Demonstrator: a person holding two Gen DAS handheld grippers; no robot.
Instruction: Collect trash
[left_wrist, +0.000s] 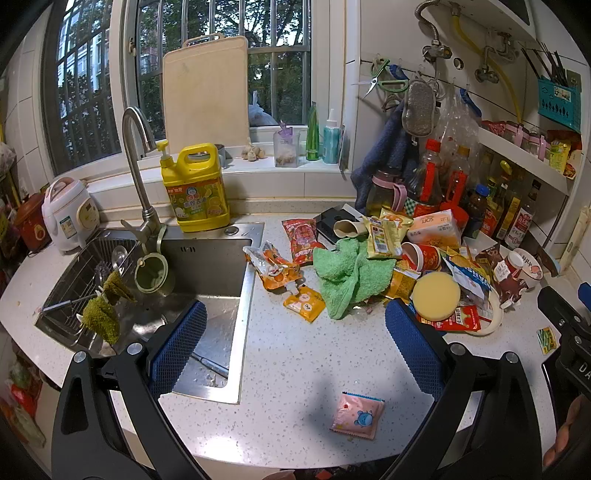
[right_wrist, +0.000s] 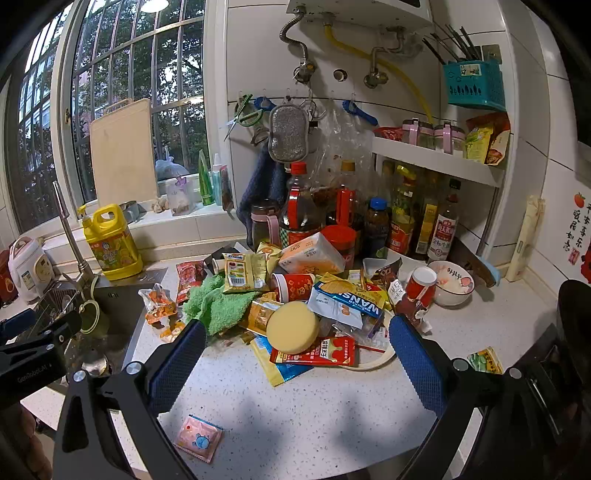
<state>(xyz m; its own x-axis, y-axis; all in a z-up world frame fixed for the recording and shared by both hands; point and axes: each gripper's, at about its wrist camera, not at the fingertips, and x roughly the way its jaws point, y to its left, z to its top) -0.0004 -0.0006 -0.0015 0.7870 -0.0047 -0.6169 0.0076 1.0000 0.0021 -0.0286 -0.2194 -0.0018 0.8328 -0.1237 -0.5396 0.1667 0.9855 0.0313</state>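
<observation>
Far left lies the sink (left_wrist: 207, 273); on the speckled counter (left_wrist: 295, 354) to its right, the near pink wrapper (left_wrist: 357, 414) sits alone, well apart from the far heap of wrappers (right_wrist: 332, 295) around the green cloth (right_wrist: 218, 302) and yellow sponge (right_wrist: 292, 326). Best, I judge, to start with that lone pink wrapper, coming down flat over it, since it will slide. The left gripper (left_wrist: 295, 347) and right gripper (right_wrist: 295, 365) both stand wide, holding and touching nothing.
</observation>
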